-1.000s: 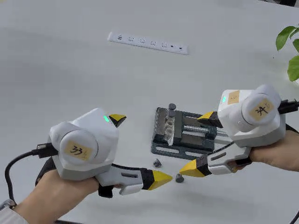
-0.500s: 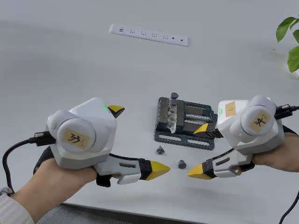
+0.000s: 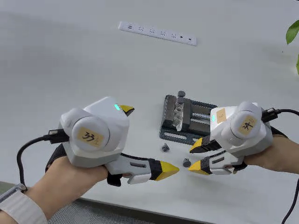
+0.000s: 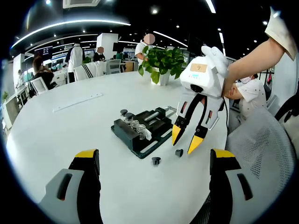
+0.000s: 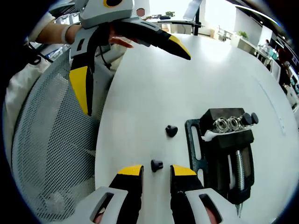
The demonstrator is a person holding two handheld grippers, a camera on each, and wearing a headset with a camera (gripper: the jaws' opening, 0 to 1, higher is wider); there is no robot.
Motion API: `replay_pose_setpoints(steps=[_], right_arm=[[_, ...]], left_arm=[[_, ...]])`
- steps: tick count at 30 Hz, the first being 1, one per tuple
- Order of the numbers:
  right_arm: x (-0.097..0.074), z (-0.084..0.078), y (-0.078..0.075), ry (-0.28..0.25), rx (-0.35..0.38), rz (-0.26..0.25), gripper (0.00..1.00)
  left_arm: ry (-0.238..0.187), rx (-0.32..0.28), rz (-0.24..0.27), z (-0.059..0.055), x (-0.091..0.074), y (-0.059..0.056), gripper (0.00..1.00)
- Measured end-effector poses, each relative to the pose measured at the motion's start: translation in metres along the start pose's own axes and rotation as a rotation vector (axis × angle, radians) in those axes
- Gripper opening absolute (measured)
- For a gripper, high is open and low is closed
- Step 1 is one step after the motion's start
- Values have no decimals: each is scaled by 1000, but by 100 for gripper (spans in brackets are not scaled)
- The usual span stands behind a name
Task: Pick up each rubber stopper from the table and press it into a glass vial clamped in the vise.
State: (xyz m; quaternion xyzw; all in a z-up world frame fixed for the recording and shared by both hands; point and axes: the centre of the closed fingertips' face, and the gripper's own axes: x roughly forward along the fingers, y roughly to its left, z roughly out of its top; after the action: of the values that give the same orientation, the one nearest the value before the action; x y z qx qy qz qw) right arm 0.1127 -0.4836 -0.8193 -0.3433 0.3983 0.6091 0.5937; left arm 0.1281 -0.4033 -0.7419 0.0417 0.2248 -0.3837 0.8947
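My left gripper hangs over the near edge of the table, jaws spread wide and empty. My right gripper is parted too, and 1 rubber stopper lies between its tips with a gap on each side. A 2nd stopper lies just beyond. Past it, the vise clamps 2 open glass vials beside 2 plugged vials.

The light is even and bright. In my left gripper view ceiling strips and round spots glow overhead, and the white surface takes it softly: only faint, blurry shadows lie under my fingers and beside the vise. Toward the far side of my right gripper view the surface washes out (close to glare). Both gripper views bend hard at their edges; the head view is sharp.
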Motion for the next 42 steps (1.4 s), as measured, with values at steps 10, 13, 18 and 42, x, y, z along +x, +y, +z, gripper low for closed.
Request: replay_pose_setpoints(steps=[10,13,18,42], right_arm=[[7,-2,-1,13,0,25,7],[7,-3,2,18,2,34,5],[6,-1,1,11,7,38,5],[-70,59,-16,-550,864,111,4]], left_arm=[[7,-4,-3,-3,-1,0,97],[6,-6,-6,-3,0,-1,97],[7,-2,-12,-3,1,-1,97],[-78,93,-72,26,19,-22,79]])
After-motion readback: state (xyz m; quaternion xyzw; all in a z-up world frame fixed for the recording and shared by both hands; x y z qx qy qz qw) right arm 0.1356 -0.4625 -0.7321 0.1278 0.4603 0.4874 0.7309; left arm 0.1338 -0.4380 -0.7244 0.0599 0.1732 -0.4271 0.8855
